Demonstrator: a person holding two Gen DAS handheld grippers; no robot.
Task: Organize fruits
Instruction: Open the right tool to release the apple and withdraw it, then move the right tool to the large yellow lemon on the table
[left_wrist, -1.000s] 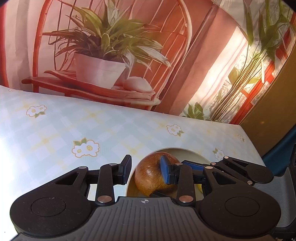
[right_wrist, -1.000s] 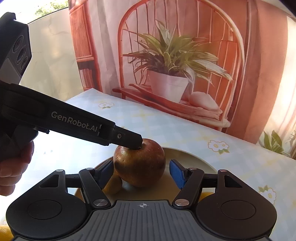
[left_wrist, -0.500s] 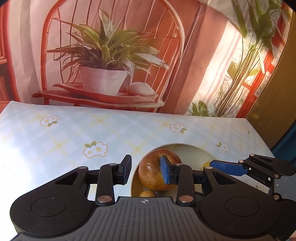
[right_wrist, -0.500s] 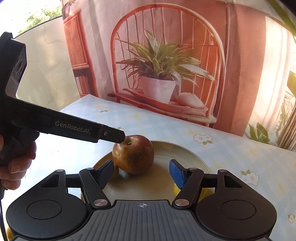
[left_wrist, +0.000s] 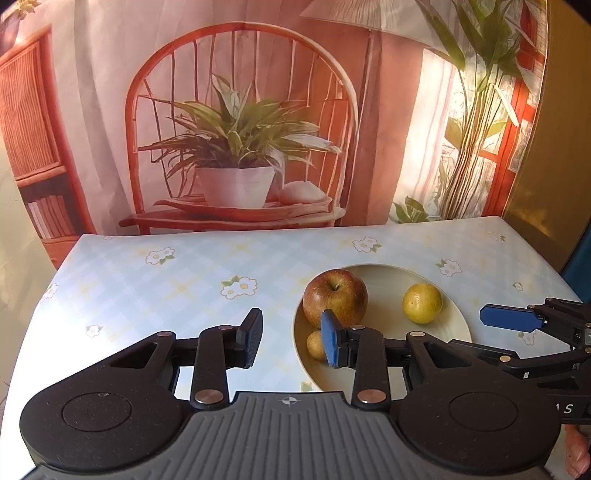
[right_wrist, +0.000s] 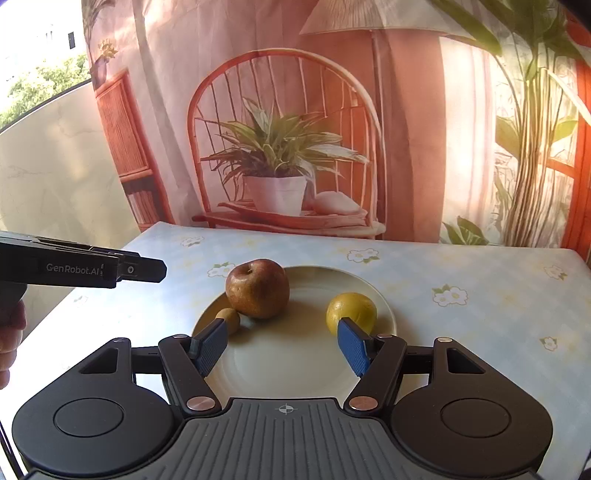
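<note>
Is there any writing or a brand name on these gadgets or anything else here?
"GenRobot.AI": white print on the side of the left hand-held gripper, seen from the right wrist.
"S": a white letter, cut off, on the right hand-held gripper, seen from the left wrist.
Nothing else carries readable text.

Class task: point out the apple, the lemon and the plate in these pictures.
apple (right_wrist: 258, 288): right wrist view, middle of its skin.
lemon (right_wrist: 351, 309): right wrist view, its upper face.
plate (right_wrist: 291, 354): right wrist view, bare centre.
</note>
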